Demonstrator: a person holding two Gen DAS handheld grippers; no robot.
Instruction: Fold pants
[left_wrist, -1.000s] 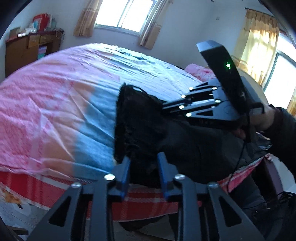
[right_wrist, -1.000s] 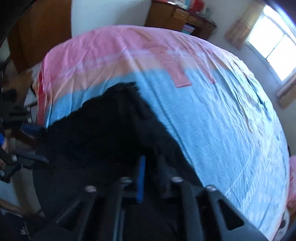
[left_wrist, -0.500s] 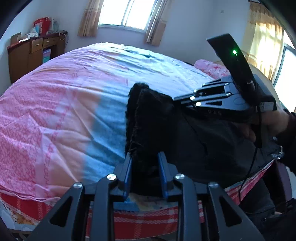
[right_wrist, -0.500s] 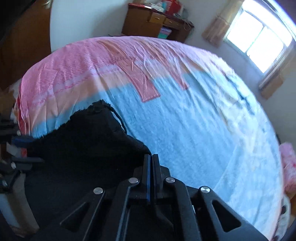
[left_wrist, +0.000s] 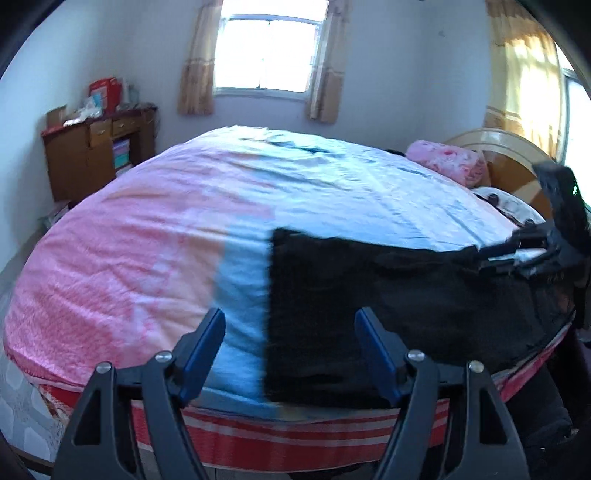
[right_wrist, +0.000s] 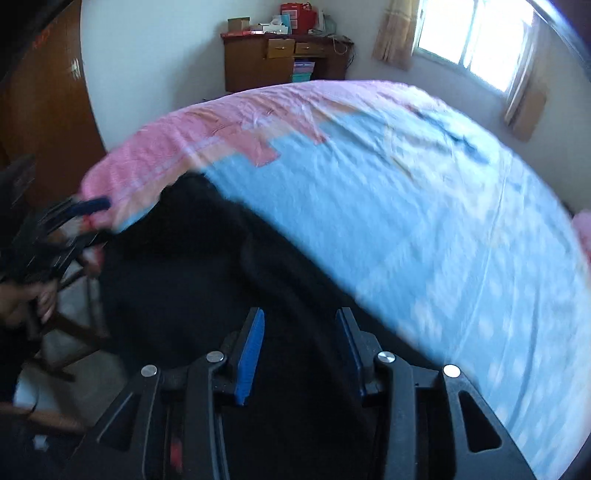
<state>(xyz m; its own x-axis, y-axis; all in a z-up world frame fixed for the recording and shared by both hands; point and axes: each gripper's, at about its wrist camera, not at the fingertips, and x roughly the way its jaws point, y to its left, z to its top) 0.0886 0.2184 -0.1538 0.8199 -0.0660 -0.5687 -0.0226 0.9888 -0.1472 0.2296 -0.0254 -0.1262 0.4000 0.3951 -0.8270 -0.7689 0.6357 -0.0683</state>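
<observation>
The pants (left_wrist: 388, 302), dark and fuzzy-surfaced, lie flat on the bed (left_wrist: 147, 236) along its near edge, on the blue part of the cover beside the pink part; in the left wrist view they form a broad rectangle whose long axis runs from a straight left edge out toward the right, parallel to the red-striped side of the mattress. How many layers lie in that rectangle cannot be told from the pictures, though a raised ridge shows across the cloth in the right wrist view (right_wrist: 221, 258). The left hand-held gripper (left_wrist: 291, 354) hangs in front of the left end of the garment with its blue-padded fingers (left_wrist: 203, 343) spread wide and nothing between them; the straight left edge of the cloth lies just ahead, between the two fingers as seen from its camera. The right hand-held gripper (right_wrist: 299, 347) sits over the opposite end, its fingers likewise parted and empty, with the dark cloth directly beneath and ahead of it. Each gripper therefore has its own end of the long axis closest, the left one the freer short edge. Judging from this layout, the next fold would probably bring one short end across toward the other, which calls for a pinch on the edge nearest each gripper; the thick pile might slip or bunch if only the top layer is caught. A wooden cabinet (left_wrist: 96, 155) stands well apart against the far wall.
</observation>
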